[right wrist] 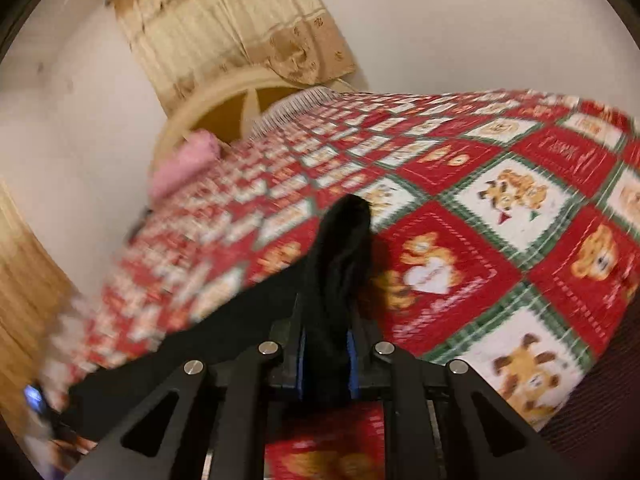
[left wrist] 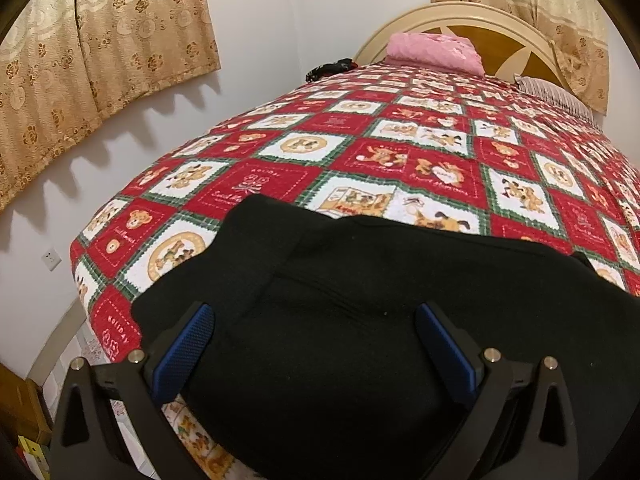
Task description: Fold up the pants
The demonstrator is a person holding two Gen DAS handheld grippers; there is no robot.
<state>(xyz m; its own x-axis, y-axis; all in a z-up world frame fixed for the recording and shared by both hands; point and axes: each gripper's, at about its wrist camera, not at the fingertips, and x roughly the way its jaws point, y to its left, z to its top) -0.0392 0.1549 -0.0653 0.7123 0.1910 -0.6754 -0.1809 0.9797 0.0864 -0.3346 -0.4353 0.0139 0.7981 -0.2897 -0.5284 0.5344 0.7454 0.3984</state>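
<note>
- The black pants (left wrist: 360,320) lie on the near end of the bed, on top of a red, white and green quilt (left wrist: 400,152) with bears and dogs on it.
- In the left wrist view the pants make a big dark heap that covers the near part of the quilt.
- The left gripper (left wrist: 314,320) points down at the pants. Its two blue pads (left wrist: 446,344) stand far apart, one on each side of the heap. The jaws are wide and are not pinching anything.
- The right gripper (right wrist: 326,340) has its jaws close together. A bunch of the black cloth is squeezed between them.
- That bunch sticks up past the fingers like a little dark peak, and the rest of the pants trails off to the left in the right wrist view.
- The right wrist view is blurry, most of all on its left side.
- At the far end of the bed there is a pink pillow (left wrist: 434,50) in front of a round cream and brown headboard (left wrist: 500,36).
- A striped pillow (left wrist: 552,94) lies near the pink one, off to the right.
- A small dark thing (left wrist: 330,69) sits at the far left edge of the bed. I cannot tell what it is.
- Gold flowery curtains (left wrist: 100,52) hang on the white wall.
</note>
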